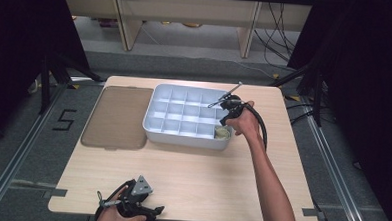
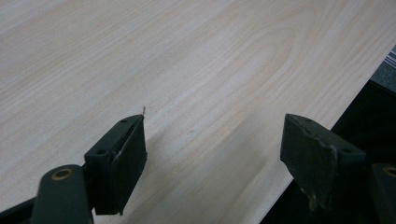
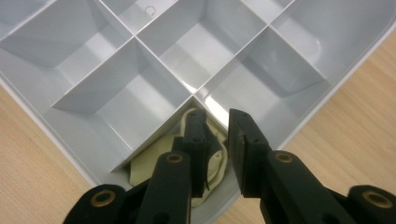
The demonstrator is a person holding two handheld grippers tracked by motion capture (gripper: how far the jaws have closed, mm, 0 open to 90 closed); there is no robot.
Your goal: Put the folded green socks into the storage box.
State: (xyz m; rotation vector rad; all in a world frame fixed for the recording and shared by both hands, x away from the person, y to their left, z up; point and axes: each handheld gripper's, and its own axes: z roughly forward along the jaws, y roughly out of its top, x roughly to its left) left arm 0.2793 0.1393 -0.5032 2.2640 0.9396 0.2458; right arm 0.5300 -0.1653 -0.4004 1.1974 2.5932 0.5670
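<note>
A white tray [image 1: 182, 139] split into several compartments lies at the back middle of the wooden table [image 1: 191, 170]. A crumpled cream-coloured piece [image 1: 222, 133] rests in its near right corner compartment. My right gripper [image 1: 224, 121] hangs just above that compartment. In the right gripper view the jaws of this gripper [image 3: 217, 116] stand a narrow gap apart with nothing between them, and the cream piece [image 3: 149, 165] lies below, inside the tray [image 3: 308, 116]. My left gripper [image 1: 149, 209] rests at the table's front edge, and its jaws [image 2: 215, 121] are wide open over bare wood.
A flat brown lid [image 1: 117, 117] lies on the table to the left of the tray. The tray's other compartments look bare. Black curtains, stands and cables surround the table, with a shelf unit behind it.
</note>
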